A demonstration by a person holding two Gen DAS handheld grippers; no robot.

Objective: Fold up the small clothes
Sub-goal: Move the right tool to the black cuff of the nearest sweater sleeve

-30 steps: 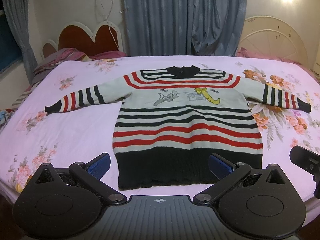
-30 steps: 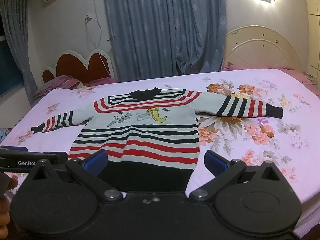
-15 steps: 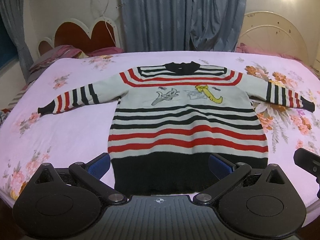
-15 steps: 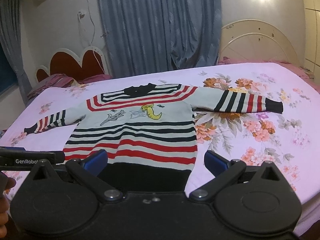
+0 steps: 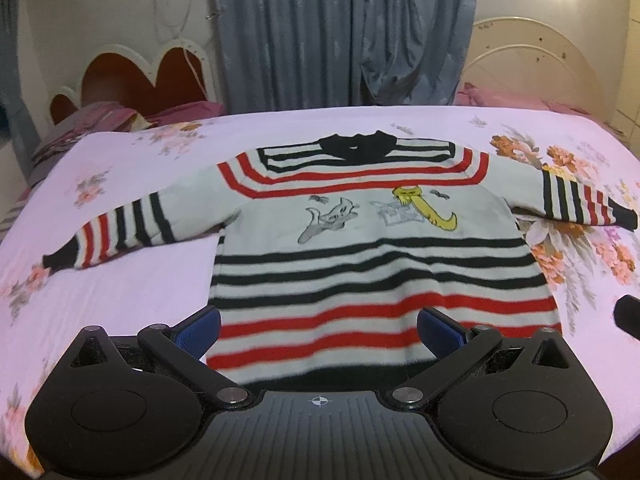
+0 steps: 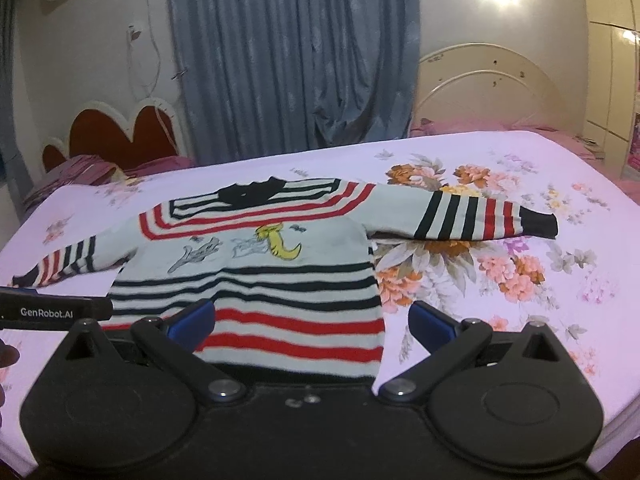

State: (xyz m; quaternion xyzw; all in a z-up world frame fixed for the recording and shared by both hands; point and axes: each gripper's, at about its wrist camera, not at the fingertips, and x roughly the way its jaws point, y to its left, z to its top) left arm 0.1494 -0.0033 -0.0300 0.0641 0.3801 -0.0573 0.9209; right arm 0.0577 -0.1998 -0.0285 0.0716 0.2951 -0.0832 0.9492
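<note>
A small striped sweater [image 5: 360, 248] with red, black and white bands and cartoon figures lies flat, front up, on the pink floral bed, both sleeves spread out. Its black hem is at the near edge, partly hidden behind my tools. My left gripper [image 5: 320, 326] is open above the lower body of the sweater, blue pads apart with nothing between them. In the right wrist view the same sweater [image 6: 256, 272] sits left of centre. My right gripper [image 6: 312, 322] is open over its lower right side, holding nothing. The left tool's body [image 6: 56, 312] shows at the left edge.
The bed sheet [image 6: 520, 280] stretches wide to the right of the sweater. A red heart-shaped headboard [image 5: 132, 76] and pillows stand at the far left, blue curtains [image 5: 340, 32] behind, and a cream headboard [image 6: 488, 88] at the far right.
Both grippers have moved forward and lower over the sweater, so its black hem now sits under the tool bodies. Both stay open; the sweater has not moved.
</note>
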